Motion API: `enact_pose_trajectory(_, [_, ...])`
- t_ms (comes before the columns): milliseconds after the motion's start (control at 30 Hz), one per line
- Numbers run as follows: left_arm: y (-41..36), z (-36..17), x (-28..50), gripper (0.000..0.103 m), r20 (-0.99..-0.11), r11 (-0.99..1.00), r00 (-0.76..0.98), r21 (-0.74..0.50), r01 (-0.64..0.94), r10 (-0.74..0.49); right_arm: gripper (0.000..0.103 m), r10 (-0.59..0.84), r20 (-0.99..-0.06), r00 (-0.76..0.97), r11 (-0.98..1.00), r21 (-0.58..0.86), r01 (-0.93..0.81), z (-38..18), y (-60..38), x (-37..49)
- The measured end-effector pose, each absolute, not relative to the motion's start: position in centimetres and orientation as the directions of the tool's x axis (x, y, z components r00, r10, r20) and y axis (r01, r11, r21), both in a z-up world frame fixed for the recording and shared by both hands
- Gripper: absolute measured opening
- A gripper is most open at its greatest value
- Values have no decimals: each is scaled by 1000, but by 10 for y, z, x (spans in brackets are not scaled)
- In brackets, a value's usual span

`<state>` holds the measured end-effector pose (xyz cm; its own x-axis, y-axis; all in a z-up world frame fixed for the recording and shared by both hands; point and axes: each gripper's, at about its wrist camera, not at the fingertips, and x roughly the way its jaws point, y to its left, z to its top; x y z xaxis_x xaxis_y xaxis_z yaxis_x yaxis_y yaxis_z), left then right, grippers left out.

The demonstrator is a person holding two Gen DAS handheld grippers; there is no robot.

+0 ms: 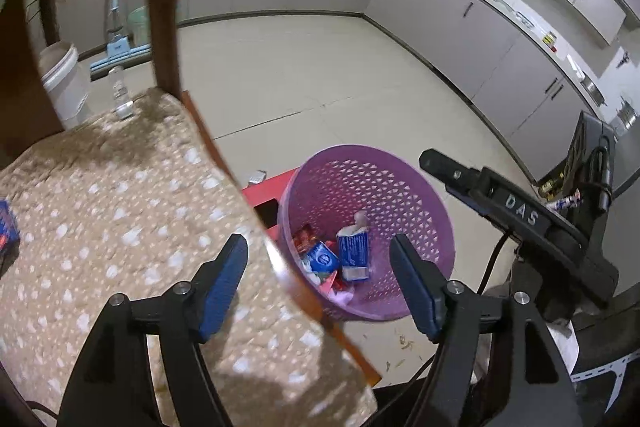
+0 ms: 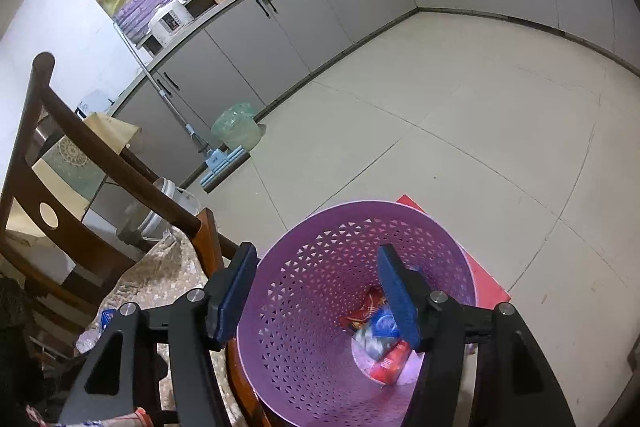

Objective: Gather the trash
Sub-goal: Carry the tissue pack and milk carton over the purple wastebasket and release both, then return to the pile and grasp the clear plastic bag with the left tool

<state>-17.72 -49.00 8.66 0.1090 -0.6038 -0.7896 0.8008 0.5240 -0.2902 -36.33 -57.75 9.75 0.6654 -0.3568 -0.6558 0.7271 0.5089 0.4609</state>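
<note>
Evidently between drops, both tools, left tool [image 1: 318, 287] and right tool [image 2: 318, 295], gape wide and empty above the purple basket [image 2: 320, 259] of wrappers [image 1: 352, 251], so fetching another piece likely comes next.

The basket [image 1: 366, 231] is set on the floor [image 1: 320, 79], just right of the cushioned chair [image 1: 120, 219], with wrappers [image 1: 340, 255] lying in its bottom. A flat mat [image 2: 486, 277] is laid under and behind the basket. Far left, a mop [image 2: 218, 159] and a bin [image 2: 236, 127] are placed against the cabinets [image 2: 280, 27]. A bottle [image 1: 120, 93] is stood at the chair's far edge.
</note>
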Motion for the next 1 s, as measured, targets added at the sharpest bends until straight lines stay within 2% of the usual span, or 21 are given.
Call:
enact_pose_trajectory(300, [-424,83,-174,73,-801,604,164,-280,746,-575,70,-346,-640,686,631,382,675,106,-536,-317])
enact_pose_trajectory(567, [-334,76,-150,73,-820,723,267,-235,650,-507,72,-284,-650,705,727,332,600,104,-485,-269])
enact_pose_trajectory(800, [-223,61,-95,73,-848,871,375,-182,457,-374,74,-243,-667,705,799,275,535,99,-447,-241])
enact_pose_trajectory(1000, [-181,59,-42,73,-854,935,436,-145,324,-284,74,-211,-691,691,824,255,506,91,-429,-219])
